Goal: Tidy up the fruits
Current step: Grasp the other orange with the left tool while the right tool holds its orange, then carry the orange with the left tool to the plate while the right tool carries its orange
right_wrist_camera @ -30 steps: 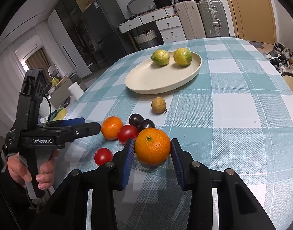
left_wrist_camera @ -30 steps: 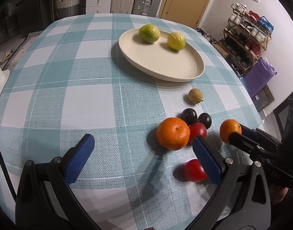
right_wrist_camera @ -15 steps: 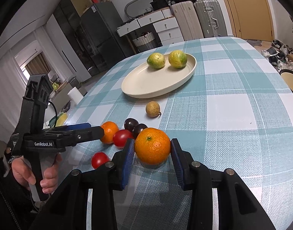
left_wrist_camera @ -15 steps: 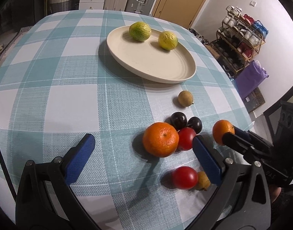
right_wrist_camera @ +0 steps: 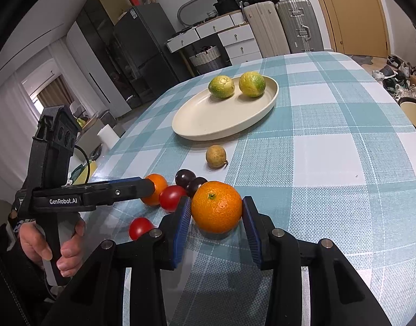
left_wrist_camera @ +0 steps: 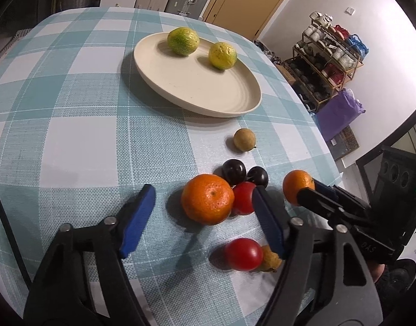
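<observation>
Down near the table's [left_wrist_camera: 72, 114] close edge, right gripper [right_wrist_camera: 216, 226] squeezed tight on an orange [right_wrist_camera: 216, 206]. Left gripper [left_wrist_camera: 205, 214] closing around another orange [left_wrist_camera: 207, 202], pads not yet touching it. Close by, tomatoes [left_wrist_camera: 244, 254] and plums [left_wrist_camera: 233, 171]. Farther off, two green citrus [left_wrist_camera: 183, 40] on a plate [left_wrist_camera: 197, 89].

Bright, sharp, fisheye-warped, dark-vignetted corners

grey suitcases [right_wrist_camera: 295, 24], wicker basket [right_wrist_camera: 206, 59], shoe rack [left_wrist_camera: 330, 54] and purple bag [left_wrist_camera: 337, 114] beyond the table
</observation>
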Tool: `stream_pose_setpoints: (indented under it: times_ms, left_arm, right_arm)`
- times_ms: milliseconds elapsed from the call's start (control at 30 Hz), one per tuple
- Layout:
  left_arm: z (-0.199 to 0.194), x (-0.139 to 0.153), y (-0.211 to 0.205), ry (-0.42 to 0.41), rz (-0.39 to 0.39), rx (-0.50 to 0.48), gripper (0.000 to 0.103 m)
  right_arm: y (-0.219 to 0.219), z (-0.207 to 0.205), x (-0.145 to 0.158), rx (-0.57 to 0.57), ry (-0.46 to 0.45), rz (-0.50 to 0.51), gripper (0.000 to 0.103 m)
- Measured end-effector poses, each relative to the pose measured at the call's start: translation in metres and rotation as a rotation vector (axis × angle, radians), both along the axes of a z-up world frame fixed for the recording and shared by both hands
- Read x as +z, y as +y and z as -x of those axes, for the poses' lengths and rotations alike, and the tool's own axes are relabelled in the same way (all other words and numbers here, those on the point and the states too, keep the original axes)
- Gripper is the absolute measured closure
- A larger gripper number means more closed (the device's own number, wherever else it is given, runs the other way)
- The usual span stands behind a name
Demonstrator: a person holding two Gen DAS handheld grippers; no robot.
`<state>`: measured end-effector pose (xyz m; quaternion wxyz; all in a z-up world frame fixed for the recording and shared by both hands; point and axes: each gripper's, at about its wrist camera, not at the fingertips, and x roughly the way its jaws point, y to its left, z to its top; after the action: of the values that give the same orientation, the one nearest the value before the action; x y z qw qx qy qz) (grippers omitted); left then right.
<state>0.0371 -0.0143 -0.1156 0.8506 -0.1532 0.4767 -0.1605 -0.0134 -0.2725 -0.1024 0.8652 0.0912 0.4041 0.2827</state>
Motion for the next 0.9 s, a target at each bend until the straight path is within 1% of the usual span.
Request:
stream_pose_setpoints:
  times_ms: [133,200,267,300,467,767,900]
  left_arm:
    - [0.0003,-0.0001,0.0008,-0.002,0.005,0.007,0.045]
    - [0.0,-0.0008,0.0018,0.003,0.018,0.002,0.051]
    - [0.0006,-0.0023,0.0018,0.01,0.026,-0.01,0.062]
    - [0.0002,-0.0037,0.0005,0.019,0.029,-0.023,0.065]
    - [-0.0002,-0.0054,0.001,0.029,0.05,-0.029,0.066]
    - [0.0019,-0.0047,0.0014,0.03,0.056,-0.035,0.066]
    - [0.0006,-0.0026,0.0048,0.042,0.087,-0.045,0.067]
  right_arm:
    - [-0.0001,-0.0008,-0.0005,0.0,0.001,0.0,0.064]
    - [0.0,-0.0014,-0.0009,0.001,0.002,0.0,0.064]
    - [0.0001,-0.0012,-0.0011,0.001,0.002,0.002,0.064]
    - [0.0003,-0.0013,-0.0011,0.002,0.002,0.002,0.064]
    - [0.0002,-0.0014,-0.0011,0.003,0.004,0.001,0.064]
    - [0.0004,-0.0017,-0.0003,-0.001,0.0,0.004,0.064]
    - [0.0011,-0.0022,0.0029,0.001,-0.007,0.006,0.064]
